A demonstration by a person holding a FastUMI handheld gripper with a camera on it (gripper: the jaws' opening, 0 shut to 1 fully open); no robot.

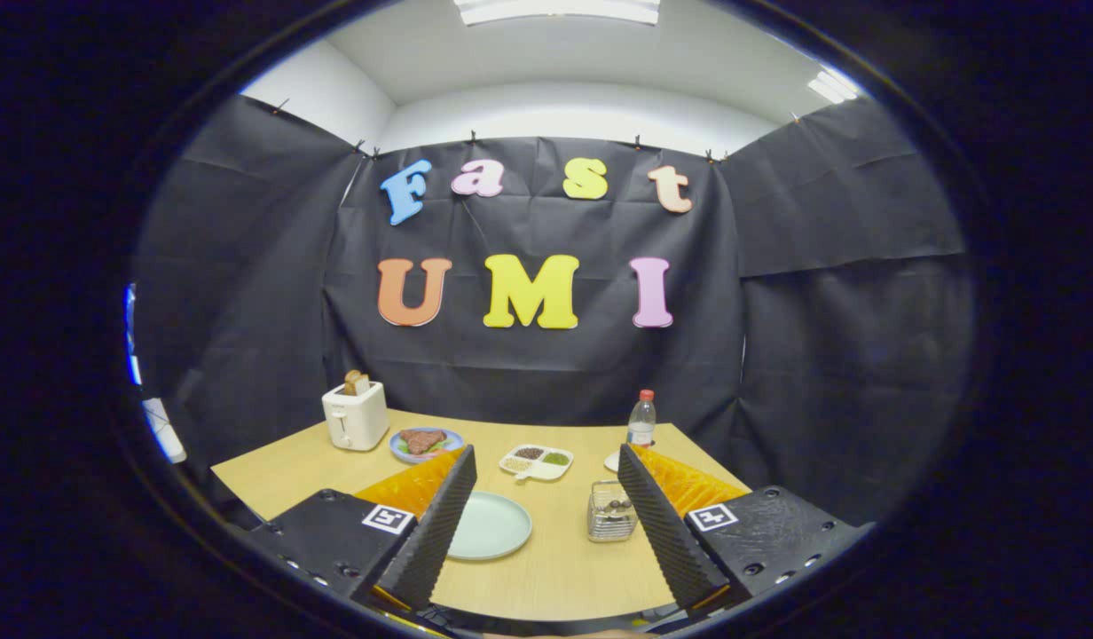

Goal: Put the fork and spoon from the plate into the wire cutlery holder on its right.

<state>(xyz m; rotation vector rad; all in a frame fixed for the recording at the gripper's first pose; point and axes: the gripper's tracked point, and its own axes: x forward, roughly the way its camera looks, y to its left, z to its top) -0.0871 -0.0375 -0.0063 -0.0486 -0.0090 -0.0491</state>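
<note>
Black cloth walled the booth behind a wooden table (546,577). Over the table's near part hung the gripper (546,479), its fingers spread wide with nothing between them but bare wood. Behind the left finger lay the pale green plate (491,525), partly hidden by it, with no cutlery visible on its face. Right of the plate, just beside the right finger, stood the wire holder (611,512) — dark handle ends poked up inside it, though I could not tell fork from spoon. Farther back sat a white toaster (356,415) with bread in it, a blue dish of meat and greens (425,443), a divided white tray (536,461), and a bottle (641,419) with a red cap.
</note>
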